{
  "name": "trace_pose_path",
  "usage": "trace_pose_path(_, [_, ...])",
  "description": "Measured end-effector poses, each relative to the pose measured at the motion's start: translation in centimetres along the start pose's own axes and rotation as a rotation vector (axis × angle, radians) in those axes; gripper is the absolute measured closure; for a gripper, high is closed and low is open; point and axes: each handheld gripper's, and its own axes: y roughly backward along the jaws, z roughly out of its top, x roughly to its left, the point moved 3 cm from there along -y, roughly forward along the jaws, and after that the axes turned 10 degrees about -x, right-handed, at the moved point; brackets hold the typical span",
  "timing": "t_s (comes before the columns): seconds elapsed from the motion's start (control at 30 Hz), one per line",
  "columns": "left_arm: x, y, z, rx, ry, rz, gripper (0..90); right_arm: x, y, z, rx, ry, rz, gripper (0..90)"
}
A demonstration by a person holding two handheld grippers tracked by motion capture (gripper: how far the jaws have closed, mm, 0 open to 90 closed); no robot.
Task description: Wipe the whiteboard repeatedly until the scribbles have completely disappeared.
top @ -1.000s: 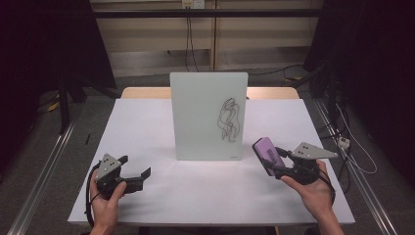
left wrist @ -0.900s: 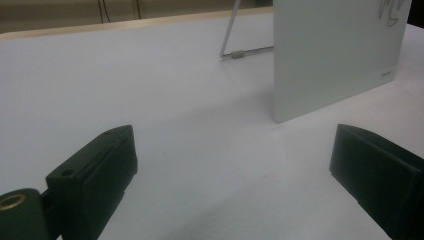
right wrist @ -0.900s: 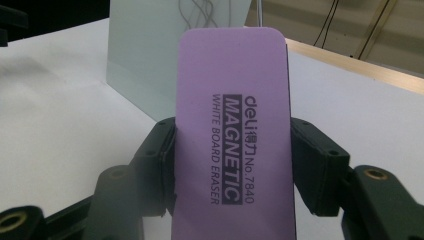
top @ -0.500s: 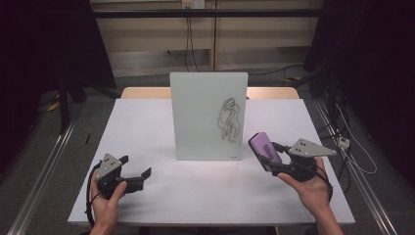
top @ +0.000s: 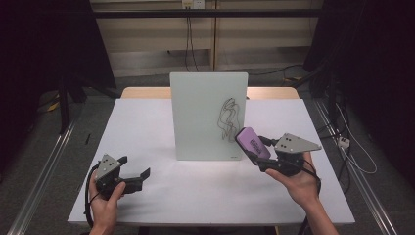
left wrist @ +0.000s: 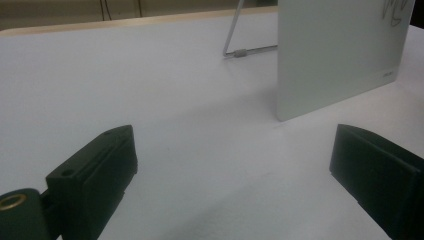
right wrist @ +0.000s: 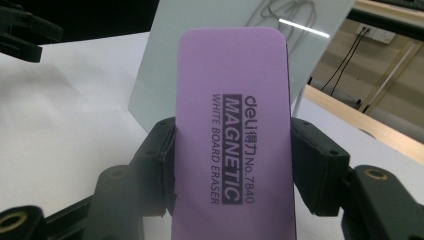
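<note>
Smooth purple slab-shaped eraser [right wrist: 232,130] with rounded corners and black print, clamped in right gripper [top: 257,149], glossy upright whiteboard [top: 208,115] with black scribble just beyond, left gripper [top: 134,177] wide apart, holding nothing, over matte white table [top: 147,122]

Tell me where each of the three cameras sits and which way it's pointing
High view: above the person's side, facing forward and down on the white table; both hands, left tool, right tool.
Left gripper view: rides the left tool, looking across the table at the whiteboard; open jaws.
Right gripper view: rides the right tool, facing the board; jaws clamp the purple eraser.
Shared: whiteboard scribble.
</note>
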Motion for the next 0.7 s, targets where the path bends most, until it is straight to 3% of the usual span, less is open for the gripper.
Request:
trace_pose_path(0.23, [-0.1,-0.1,0.0,0.001,-0.007,-0.01,4.9,0.2,-1.5,1.2,-0.007,0.064,-0.015,41.8])
trace_pose_path(0.37, [0.0,-0.1,-0.1,0.01,0.005,-0.013,4.9,0.1,-2.0,1.9,-0.024,0.066,-0.035,41.8])
trace_pose_path(0.7, [-0.3,-0.2,0.0,0.014,-0.004,-0.009,4.9,0.1,-2.9,3.2,-0.049,0.146,-0.052,41.8])
